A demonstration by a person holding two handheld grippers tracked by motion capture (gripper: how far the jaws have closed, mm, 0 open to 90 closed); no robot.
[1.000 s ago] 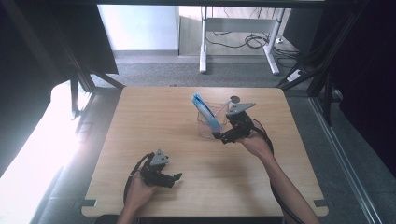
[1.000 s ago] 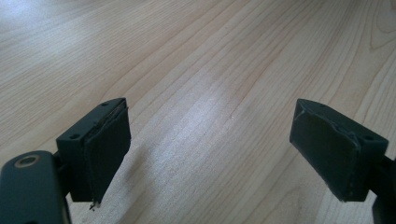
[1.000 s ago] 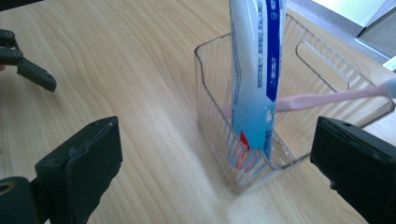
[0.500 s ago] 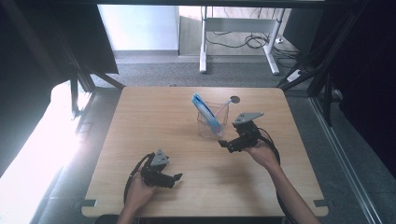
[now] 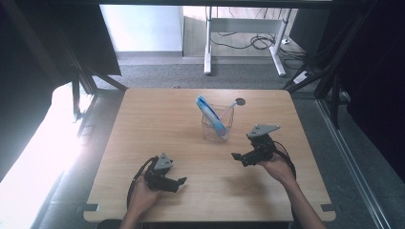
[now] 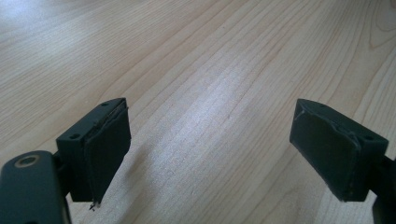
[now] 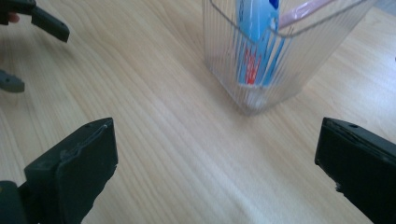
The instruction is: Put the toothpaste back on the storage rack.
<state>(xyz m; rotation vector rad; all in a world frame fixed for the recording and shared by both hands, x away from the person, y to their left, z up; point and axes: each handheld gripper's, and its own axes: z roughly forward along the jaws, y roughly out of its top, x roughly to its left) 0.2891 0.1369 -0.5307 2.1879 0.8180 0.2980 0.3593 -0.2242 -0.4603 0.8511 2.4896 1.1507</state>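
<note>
Right now both my grippers are empty. My right gripper (image 5: 241,158) has its jaws spread wide with nothing between them, and the clear cup (image 7: 280,51) stands ahead of them and a little to the right in the right gripper view, near but not touching. In the high view the cup (image 5: 217,125) sits past my right gripper, toward the far side of the table (image 5: 143,119) and slightly to the left of my hand. A blue toothpaste tube (image 7: 254,42) stands in the cup, nose down, its long axis leaning so the top end tips out over the rim; in the high view that top (image 5: 204,106) leans toward my left side. A pink-handled toothbrush (image 7: 303,11) crosses the cup mouth and leans the other way.

My left gripper (image 5: 176,183) rests low near my edge of the table, jaws also wide apart and holding nothing, with only bare wood ahead of them in the left gripper view. It is well apart from the cup.

I judge the right hand to be the nearer one by far. Any reach for the cup or the tube would go forward from those jaws, and the tube's lean means I would meet its upper end from the side rather than straight down.
</note>
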